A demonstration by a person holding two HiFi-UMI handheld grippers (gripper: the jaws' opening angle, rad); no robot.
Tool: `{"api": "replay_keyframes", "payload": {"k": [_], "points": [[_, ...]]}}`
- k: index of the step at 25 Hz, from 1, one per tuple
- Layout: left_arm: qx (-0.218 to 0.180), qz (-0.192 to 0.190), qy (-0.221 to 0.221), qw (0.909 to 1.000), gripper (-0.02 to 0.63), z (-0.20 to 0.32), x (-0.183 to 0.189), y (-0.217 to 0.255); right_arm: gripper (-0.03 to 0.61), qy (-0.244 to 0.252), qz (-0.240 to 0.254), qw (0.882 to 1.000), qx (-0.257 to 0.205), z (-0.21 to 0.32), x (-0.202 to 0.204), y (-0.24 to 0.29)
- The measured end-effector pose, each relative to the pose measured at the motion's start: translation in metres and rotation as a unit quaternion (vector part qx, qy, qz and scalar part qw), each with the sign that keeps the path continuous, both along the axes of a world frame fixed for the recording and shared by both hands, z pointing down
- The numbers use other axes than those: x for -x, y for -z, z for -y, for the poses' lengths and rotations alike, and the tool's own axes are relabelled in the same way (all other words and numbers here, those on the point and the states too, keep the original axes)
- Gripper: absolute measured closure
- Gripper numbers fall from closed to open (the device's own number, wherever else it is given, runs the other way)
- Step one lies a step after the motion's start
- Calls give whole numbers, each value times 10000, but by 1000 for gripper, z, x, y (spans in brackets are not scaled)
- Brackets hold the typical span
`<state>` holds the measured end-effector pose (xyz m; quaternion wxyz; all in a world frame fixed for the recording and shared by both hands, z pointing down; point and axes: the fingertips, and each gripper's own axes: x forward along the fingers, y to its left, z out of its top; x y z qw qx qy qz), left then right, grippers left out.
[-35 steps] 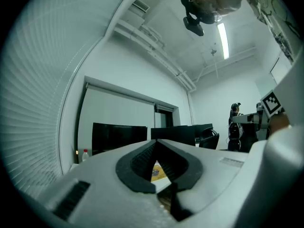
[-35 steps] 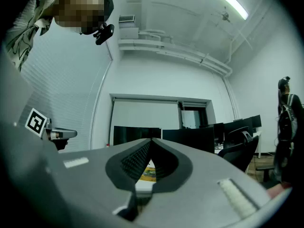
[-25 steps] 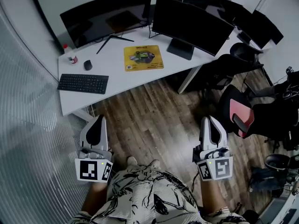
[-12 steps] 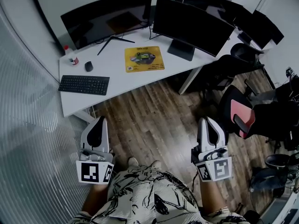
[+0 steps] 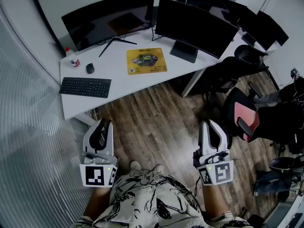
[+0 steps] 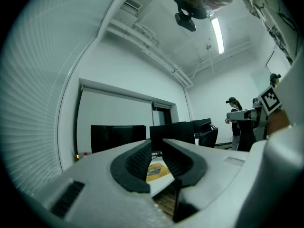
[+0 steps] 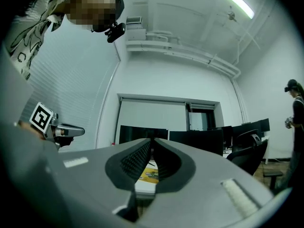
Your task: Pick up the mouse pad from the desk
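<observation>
While the yellow mouse pad (image 5: 147,60) lies flat on the white worktop (image 5: 118,77) before two monitors (image 5: 109,18), both grippers hang well apart from it above the wood floor (image 5: 152,118). On the left gripper (image 5: 103,124) the jaws have just been opening to a narrow gap, with nothing between them; on the right gripper (image 5: 209,124) the jaws sit closed and empty.

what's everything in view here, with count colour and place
desk: 1, white, centre back
mouse pad: 1, yellow, mid-desk
monitors: 2, black, desk's back edge
keyboard: 1, black, desk's near left
mouse: 1, black, behind keyboard
bottle: 1, red-capped, desk's left corner
chairs: at least 2, black, one pink-seated, right
bystander: 1, dark cap, right background
left gripper: 1, white, low left; fingers just been opening, slightly apart, empty
right gripper: 1, white, low right; fingers together, empty
</observation>
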<state>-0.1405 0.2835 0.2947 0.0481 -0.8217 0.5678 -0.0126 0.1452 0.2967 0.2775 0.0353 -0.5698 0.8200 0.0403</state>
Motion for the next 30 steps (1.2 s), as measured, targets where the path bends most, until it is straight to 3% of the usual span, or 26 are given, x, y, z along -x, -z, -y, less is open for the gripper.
{"api": "replay_keyframes", "payload": {"k": [9, 18, 30], "points": [[48, 38, 80, 9999, 438, 1, 4, -1, 477, 173, -36, 9998, 71, 1, 8, -4], [91, 19, 113, 9999, 299, 4, 3, -4, 344, 288, 1, 9995, 156, 3, 10, -8], [-7, -107, 323, 9994, 159, 7, 12, -2, 171, 333, 3, 9994, 106, 6, 16, -6]]}}
